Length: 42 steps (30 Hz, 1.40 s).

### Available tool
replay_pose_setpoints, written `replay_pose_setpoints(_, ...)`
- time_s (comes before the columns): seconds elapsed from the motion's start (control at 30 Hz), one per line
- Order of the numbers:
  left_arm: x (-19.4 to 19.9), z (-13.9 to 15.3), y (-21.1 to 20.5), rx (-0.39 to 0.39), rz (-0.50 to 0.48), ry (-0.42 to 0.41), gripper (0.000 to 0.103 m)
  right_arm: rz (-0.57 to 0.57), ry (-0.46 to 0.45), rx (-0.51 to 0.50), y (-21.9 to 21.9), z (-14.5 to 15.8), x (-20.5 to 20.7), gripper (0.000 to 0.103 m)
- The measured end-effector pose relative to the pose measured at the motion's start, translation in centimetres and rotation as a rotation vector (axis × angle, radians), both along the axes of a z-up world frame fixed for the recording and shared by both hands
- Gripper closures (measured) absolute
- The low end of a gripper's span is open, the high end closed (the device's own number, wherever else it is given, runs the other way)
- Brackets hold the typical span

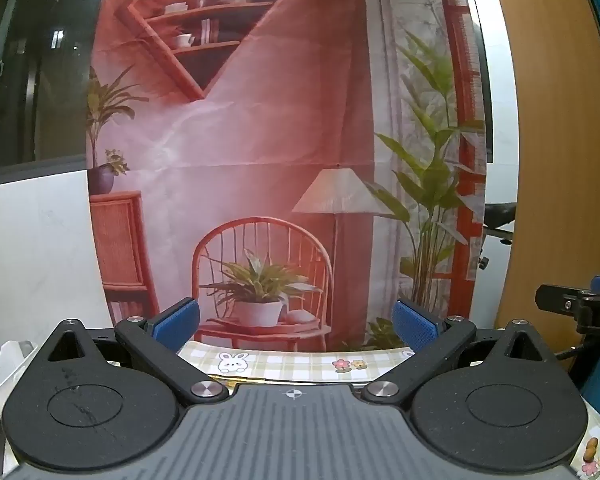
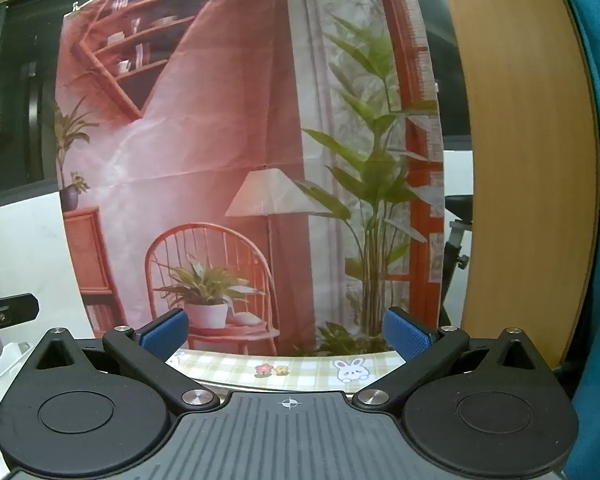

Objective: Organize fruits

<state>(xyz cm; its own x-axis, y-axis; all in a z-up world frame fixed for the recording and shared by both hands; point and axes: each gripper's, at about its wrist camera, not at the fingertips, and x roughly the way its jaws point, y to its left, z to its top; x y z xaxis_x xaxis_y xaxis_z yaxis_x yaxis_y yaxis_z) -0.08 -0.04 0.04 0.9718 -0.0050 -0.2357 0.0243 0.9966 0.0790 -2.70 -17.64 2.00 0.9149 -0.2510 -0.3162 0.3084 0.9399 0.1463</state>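
Backdrop cloth (image 1: 260,140) fills twelve o'clock, checked desk (image 1: 292,362) just a strip at six; no fruit visible anywhere. Left tongs (image 1: 296,322) and right tongs (image 2: 286,330) both gape empty. Likely pre-start: next, tip down to find fruit.

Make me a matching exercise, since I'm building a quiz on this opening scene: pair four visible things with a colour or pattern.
Column one:
1. pads of the left hand-held gripper
2. tablecloth
3. backdrop
4. panel at the right edge

Column two:
A. red printed room scene
B. blue
C. plain light wood
D. green-and-white check with bunnies and flowers

Pairs: 1-B, 2-D, 3-A, 4-C.

No fruit shows in either view; both the left and the right hand-held gripper stand open and empty.
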Motion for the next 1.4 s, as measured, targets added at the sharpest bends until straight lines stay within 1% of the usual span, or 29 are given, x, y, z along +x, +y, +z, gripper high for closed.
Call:
replay_pose_setpoints(0.03, -0.04, 0.02, -0.05, -0.001, -0.003, -0.003, 0.000, 0.002, -0.014, -0.008, 0.04, 0.01, -0.09, 0.000)
replay_pose_setpoints(0.17, -0.09, -0.22, 0.74, -0.009, 0.001, -0.008, 0.000, 0.003, -0.005, -0.001, 0.00, 0.04, -0.10, 0.000)
replay_pose_setpoints(0.33, -0.31, -0.11, 0.01, -0.011, 0.012, -0.011, 0.000, 0.008, -0.003, -0.005, 0.06, 0.14, -0.10, 0.000)
replay_pose_setpoints(0.6, -0.46, -0.17, 0.16, -0.020, 0.018, -0.017, 0.000, -0.001, -0.005, -0.005, 0.32, 0.06, 0.00, 0.000)
replay_pose_setpoints(0.83, -0.57, -0.19, 0.03, -0.019, 0.027, -0.020, 0.000, -0.007, 0.002, 0.000, -0.31, 0.40, 0.18, 0.000)
replay_pose_setpoints(1.0, -0.58, -0.17, 0.00, -0.021, 0.025, -0.016, 0.000, -0.012, 0.008, -0.014, 0.43, 0.62, 0.16, 0.000)
replay_pose_setpoints(1.4, -0.39, 0.00, 0.20, -0.022, 0.021, -0.011, 0.000, -0.019, 0.014, -0.015, 0.44, 0.52, 0.28, 0.000)
